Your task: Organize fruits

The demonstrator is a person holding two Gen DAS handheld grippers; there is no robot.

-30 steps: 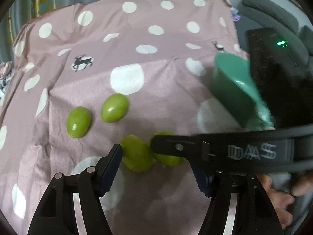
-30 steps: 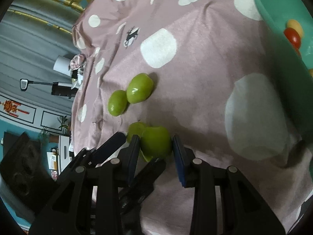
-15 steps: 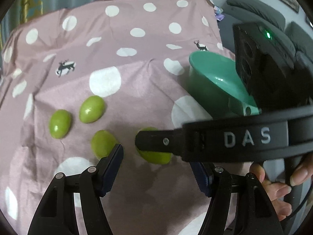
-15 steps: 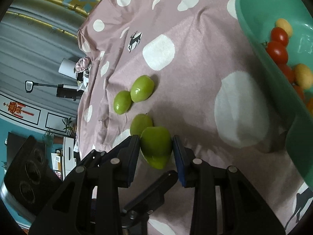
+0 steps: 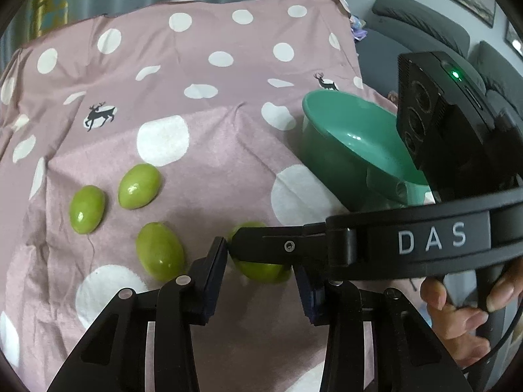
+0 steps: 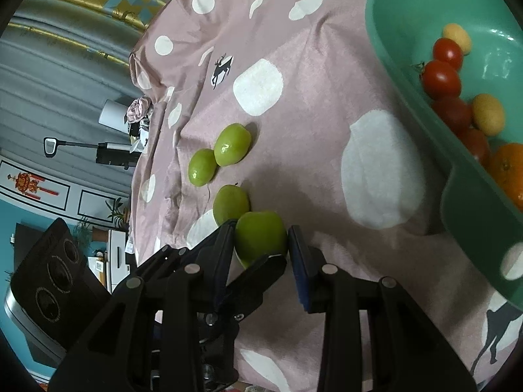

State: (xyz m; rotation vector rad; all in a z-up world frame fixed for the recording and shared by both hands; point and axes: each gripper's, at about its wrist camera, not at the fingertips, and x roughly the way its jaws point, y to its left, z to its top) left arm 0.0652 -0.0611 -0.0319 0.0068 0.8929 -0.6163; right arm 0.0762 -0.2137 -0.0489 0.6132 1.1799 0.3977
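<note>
We note the green bowl point(image 6: 408, 65) standing on the pink spotted cloth point(image 6: 310, 104), toward its right edge, and take it as our landmark. Inside it, seen from the right wrist, lie red cherry tomatoes point(image 6: 441, 78), small yellow fruits point(image 6: 488, 114) and an orange fruit point(image 6: 510, 166) against the near wall; from the left wrist the contents are hidden behind the rim point(image 5: 346, 121). Well left of the bowl, three green fruits sit loose on the cloth: a pair almost touching point(image 6: 232, 143) point(image 6: 202, 166), and a third point(image 6: 228, 202) nearer us. Our right gripper point(image 6: 261, 245) clamps the fourth green fruit point(image 6: 260, 235), both pads pressed to its sides, left of the bowl and just beside the third fruit. In the left wrist view that same held fruit point(image 5: 261, 269) shows under the right gripper's black finger point(image 5: 278, 245). Our left gripper point(image 5: 261, 277) has just been narrowing its jaws; they stand apart, either side of the held fruit, and we cannot tell whether its pads touch anything. A hand point(image 5: 464, 320) grips the right tool's handle.
</note>
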